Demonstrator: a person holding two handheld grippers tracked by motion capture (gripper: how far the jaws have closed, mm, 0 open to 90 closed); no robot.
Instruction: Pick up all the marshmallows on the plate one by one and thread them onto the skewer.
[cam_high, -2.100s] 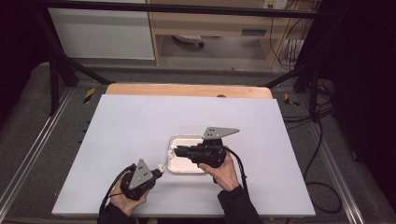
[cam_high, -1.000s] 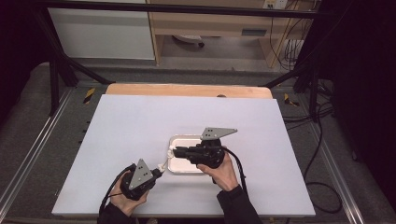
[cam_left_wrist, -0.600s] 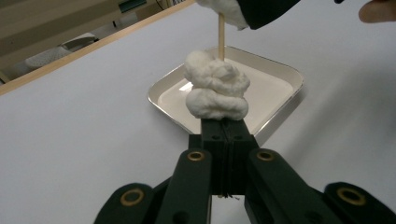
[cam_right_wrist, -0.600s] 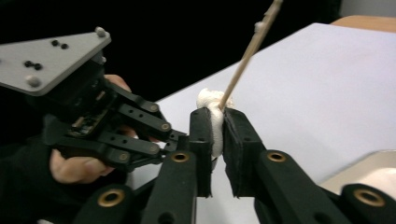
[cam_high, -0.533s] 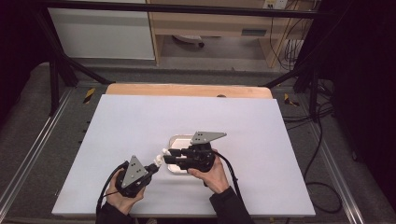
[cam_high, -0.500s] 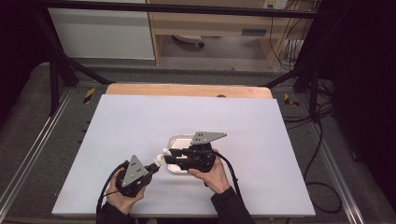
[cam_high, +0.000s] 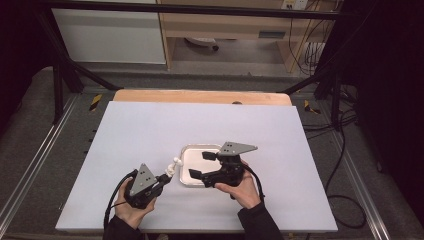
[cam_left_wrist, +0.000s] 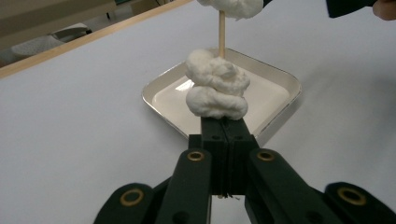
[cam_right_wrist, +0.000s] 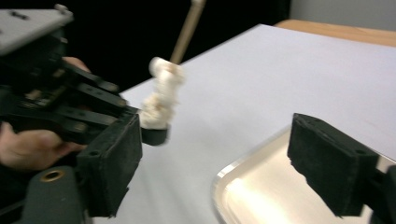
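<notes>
- One wooden skewer (cam_left_wrist: 222, 32), clamped between the left gripper's jaws.
- Two white doughy lumps on that skewer: one lump (cam_left_wrist: 215, 91) sits just above the jaw tips, the other lump (cam_left_wrist: 231, 7) is farther up the stick.
- One shallow metal tray (cam_high: 186, 165), lying just beyond the left jaws and under the right gripper's spread jaws.
- Two handheld grippers: left gripper (cam_high: 161, 179), right gripper (cam_high: 202, 164).
- One white table (cam_high: 140, 130) beneath both sets of jaws.

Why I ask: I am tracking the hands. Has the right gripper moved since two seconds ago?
Yes. The right gripper has shifted toward the person, from the tray's middle to its near part, and its jaws have just been opening, with nothing between them.
</notes>
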